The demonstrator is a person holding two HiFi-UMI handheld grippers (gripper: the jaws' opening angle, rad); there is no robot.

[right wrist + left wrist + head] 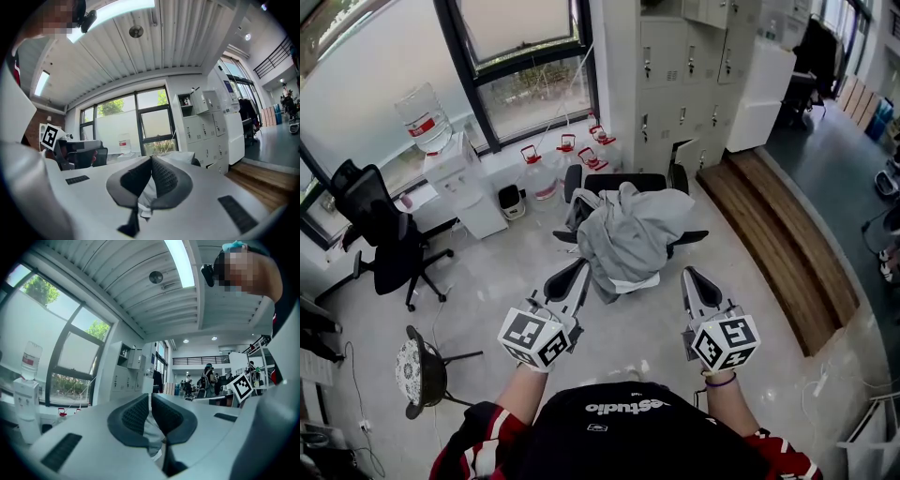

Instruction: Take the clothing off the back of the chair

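Two grippers hovering level in front of chair (614, 181). Grey clothing (628, 234) lying heaped over chair back and seat. Left gripper (580, 269) fingers pressing together, gripping nothing, tip just beside clothing's near-left edge. Right gripper (690, 275) fingers also pressing together, gripping nothing, hanging off chair's right side, apart from clothing.

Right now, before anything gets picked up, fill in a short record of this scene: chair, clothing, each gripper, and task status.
Chair: black office chair, straight ahead of the person, by the lockers
Clothing: grey, heaped over the chair, hiding most of it
Left gripper: jaws together, nothing held, tip close to the clothing's near edge
Right gripper: jaws together, empty, apart from the clothing
Task status: clothing not yet taken off
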